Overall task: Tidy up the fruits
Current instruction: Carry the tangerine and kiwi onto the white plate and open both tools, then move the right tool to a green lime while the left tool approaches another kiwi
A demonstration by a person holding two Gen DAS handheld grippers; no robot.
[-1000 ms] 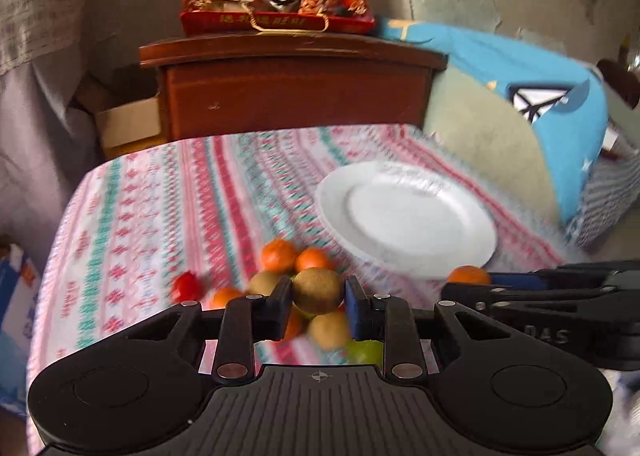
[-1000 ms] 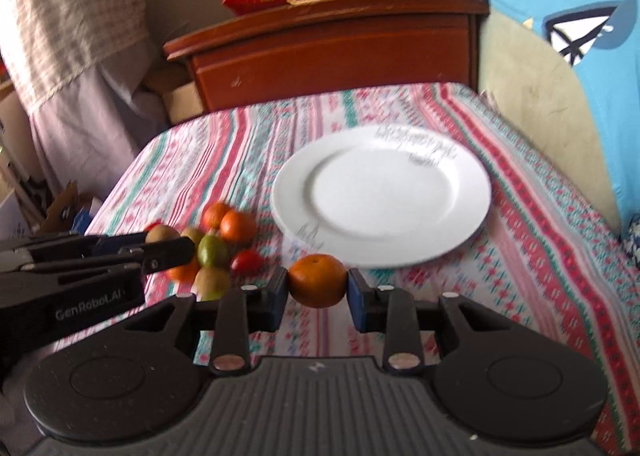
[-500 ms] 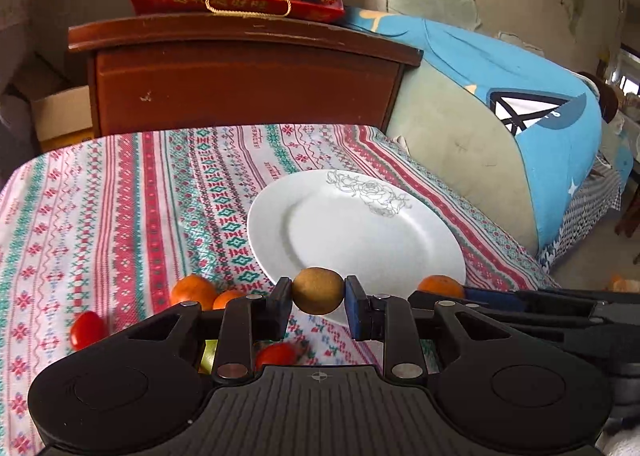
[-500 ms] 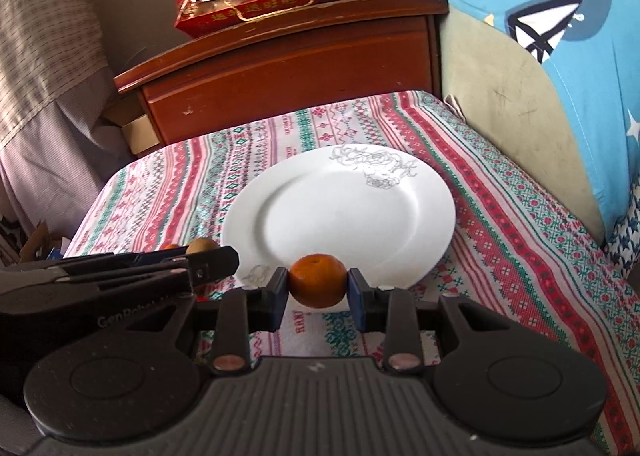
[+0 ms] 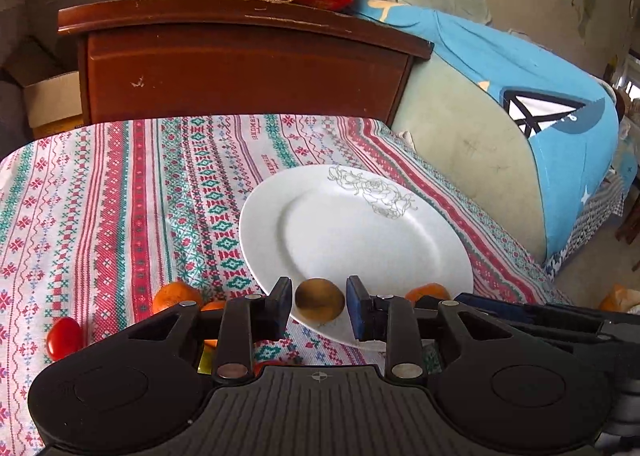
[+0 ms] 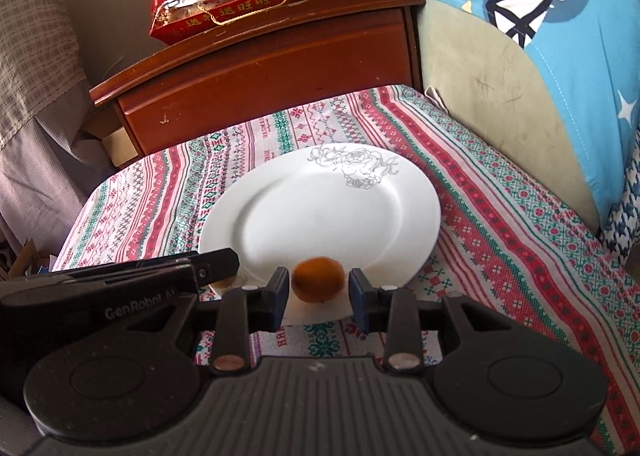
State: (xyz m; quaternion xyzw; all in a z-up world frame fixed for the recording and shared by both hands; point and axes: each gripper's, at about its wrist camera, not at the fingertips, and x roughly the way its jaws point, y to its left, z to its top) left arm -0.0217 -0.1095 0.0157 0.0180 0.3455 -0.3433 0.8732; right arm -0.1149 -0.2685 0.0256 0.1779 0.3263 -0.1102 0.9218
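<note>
White china plate with a grey rose print lies on the striped cloth of the bench. Left hand-held gripper has its jaws opening, pads just clear of the brown kiwi sitting between them on the plate's rim at six o'clock. Right hand-held gripper is opening too, a gap showing on each side of the orange tangerine at the plate's six o'clock edge. More tangerines and a red tomato lie on the cloth at about eight o'clock from the plate
</note>
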